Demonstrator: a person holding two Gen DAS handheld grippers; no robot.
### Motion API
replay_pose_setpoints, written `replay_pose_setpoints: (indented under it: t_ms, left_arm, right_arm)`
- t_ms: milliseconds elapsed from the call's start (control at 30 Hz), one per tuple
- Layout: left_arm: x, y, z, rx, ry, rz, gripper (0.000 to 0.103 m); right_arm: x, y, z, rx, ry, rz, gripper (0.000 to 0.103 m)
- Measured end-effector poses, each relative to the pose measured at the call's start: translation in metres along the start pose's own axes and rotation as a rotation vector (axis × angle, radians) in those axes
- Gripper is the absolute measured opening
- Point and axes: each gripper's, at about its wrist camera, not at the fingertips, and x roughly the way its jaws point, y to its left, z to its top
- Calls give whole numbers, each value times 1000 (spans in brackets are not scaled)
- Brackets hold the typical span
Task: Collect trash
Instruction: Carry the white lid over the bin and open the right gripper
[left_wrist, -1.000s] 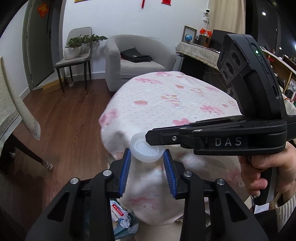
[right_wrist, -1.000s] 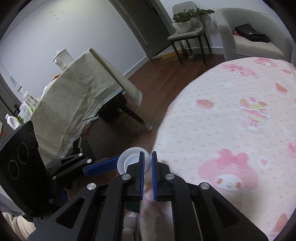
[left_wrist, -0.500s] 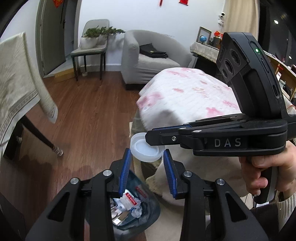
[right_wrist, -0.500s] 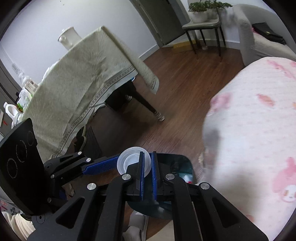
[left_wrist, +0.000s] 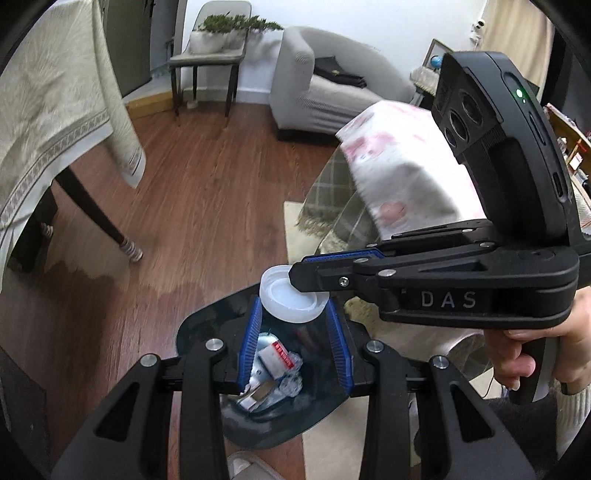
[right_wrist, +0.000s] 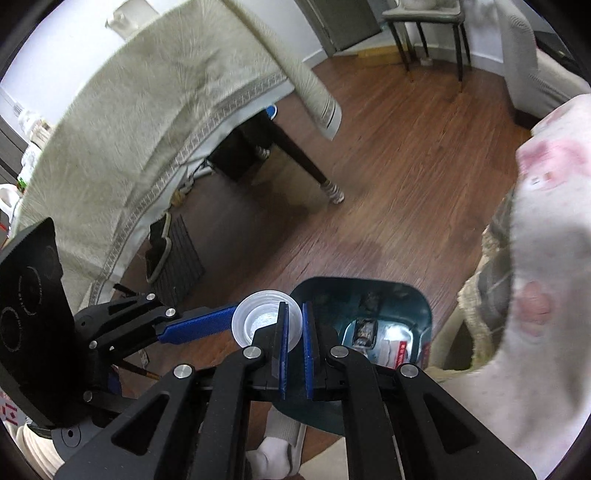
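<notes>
A small clear plastic cup (left_wrist: 291, 301) hangs over the dark teal trash bin (left_wrist: 207, 321). My right gripper (right_wrist: 294, 334) is shut on the cup's rim (right_wrist: 258, 321). The right gripper (left_wrist: 299, 275) crosses the left wrist view from the right. My left gripper (left_wrist: 293, 341) is open, its blue pads on either side of the cup without touching it. The bin (right_wrist: 417, 301) holds wrappers and a white packet with red print (left_wrist: 277, 356). One left finger (right_wrist: 199, 326) shows in the right wrist view.
A table with a beige cloth (left_wrist: 55, 110) stands on the left over the wooden floor (left_wrist: 207, 206). A pink-print cloth (left_wrist: 402, 177) covers a table at the right, above a pale rug (left_wrist: 295, 236). A grey armchair (left_wrist: 332, 92) and a chair (left_wrist: 207, 59) stand behind.
Both grippers have swung with the cup away from the pink-cloth table and down over the trash bin, which now fills the lower middle of both views.
</notes>
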Motion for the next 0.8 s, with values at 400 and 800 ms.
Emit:
replay_pose_setpoints:
  t_ms: [400,800]
  left_arm:
    - [16,29,-24,-15,151,2,39]
    - [-13,60,-15,-117,82,19,40]
  right_arm:
    - [57,0,-11,13,138,-47,7]
    - [78,-7,-18,37,196,-94,26]
